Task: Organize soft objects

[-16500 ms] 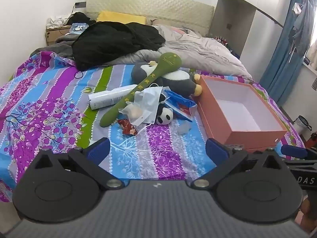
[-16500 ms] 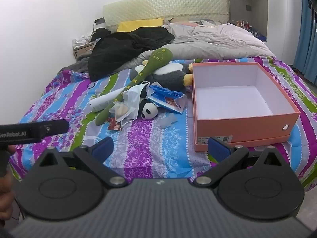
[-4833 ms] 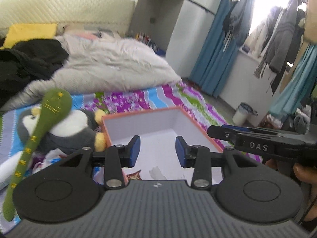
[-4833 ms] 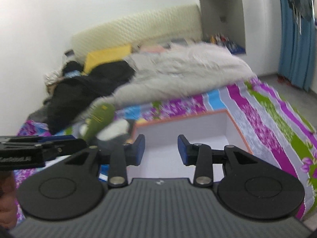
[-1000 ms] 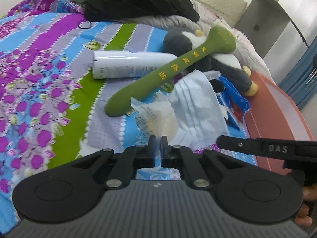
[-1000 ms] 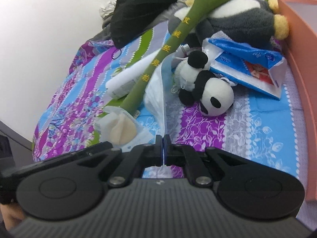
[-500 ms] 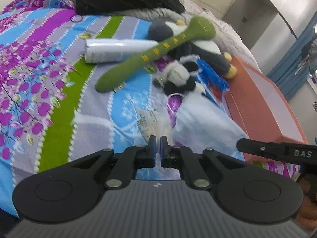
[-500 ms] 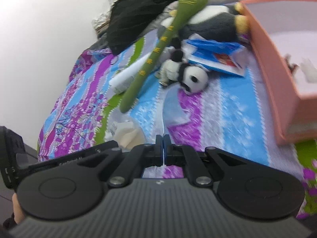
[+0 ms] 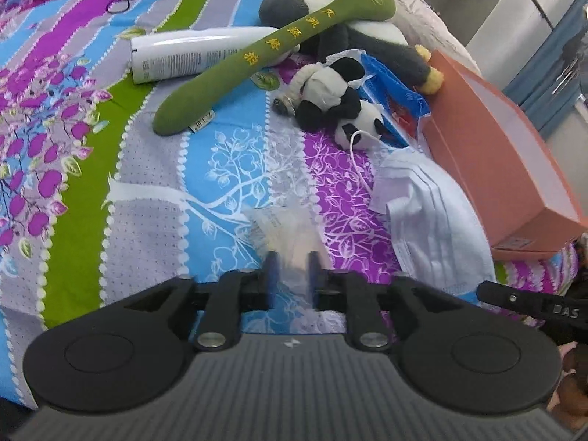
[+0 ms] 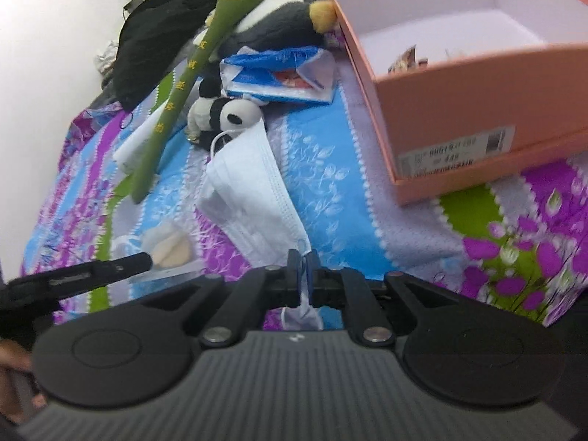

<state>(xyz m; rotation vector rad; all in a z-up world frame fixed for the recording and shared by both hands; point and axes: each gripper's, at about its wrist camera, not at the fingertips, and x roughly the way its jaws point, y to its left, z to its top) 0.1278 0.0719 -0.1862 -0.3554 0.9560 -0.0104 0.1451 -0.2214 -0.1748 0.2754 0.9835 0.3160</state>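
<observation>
My left gripper (image 9: 292, 266) hovers low over the striped bedsheet. Its jaws are opening, and a clear plastic wrapper (image 9: 279, 228) lies loose between and ahead of the blurred pads. In the right wrist view the same wrapper (image 10: 169, 246) holds something beige. My right gripper (image 10: 303, 268) has its jaws opening a little, with the near edge of a white face mask (image 10: 253, 191) between the pads and the rest spread on the bed. The mask (image 9: 433, 213) lies beside the orange box (image 9: 514, 154). Farther back lie a panda plush (image 9: 330, 99), a green plush stick (image 9: 257, 55) and a grey penguin plush (image 9: 367, 36).
A white tube (image 9: 191, 55) and a blue packet (image 9: 397, 99) lie among the toys. The orange box (image 10: 459, 84) stands open with small wrappers (image 10: 404, 60) inside. Black clothing (image 10: 158, 36) is heaped at the back. The bed's near edge is just below both grippers.
Both grippers were shut and moved toward the bed's near edge, dragging wrapper and mask. Now the left jaws have parted wide and the right jaws slightly.
</observation>
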